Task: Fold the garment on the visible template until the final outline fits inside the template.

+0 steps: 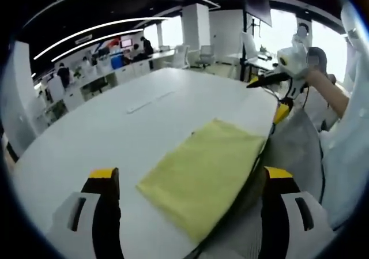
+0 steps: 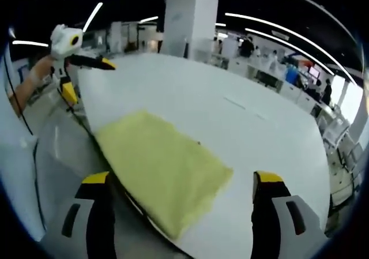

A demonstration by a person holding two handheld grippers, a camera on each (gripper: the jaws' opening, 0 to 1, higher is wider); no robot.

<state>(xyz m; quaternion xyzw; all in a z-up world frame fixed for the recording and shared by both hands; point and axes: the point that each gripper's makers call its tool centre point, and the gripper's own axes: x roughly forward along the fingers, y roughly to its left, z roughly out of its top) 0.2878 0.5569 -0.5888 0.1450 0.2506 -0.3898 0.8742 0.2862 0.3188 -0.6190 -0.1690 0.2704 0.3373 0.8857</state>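
Lying flat near the surface (image 1: 144, 115) edge, the yellow garment (image 1: 204, 175) is folded into a rectangle, long axis running diagonally away from the person's side. No template outline can be made out under it. Left claw (image 1: 191, 181) has jaws wide apart, empty, garment between and just ahead of them in the left gripper view. Right claw (image 2: 180, 187) likewise spread, holding nothing, garment (image 2: 158, 166) ahead between its jaws in the right gripper view. Each claw also shows in the other's view, raised above the edge, well apart from the cloth: right one (image 1: 271, 80), left one (image 2: 92, 63). Both look about equally distant; neither touches cloth. Any next fold likely needs a claw down to a near corner first.
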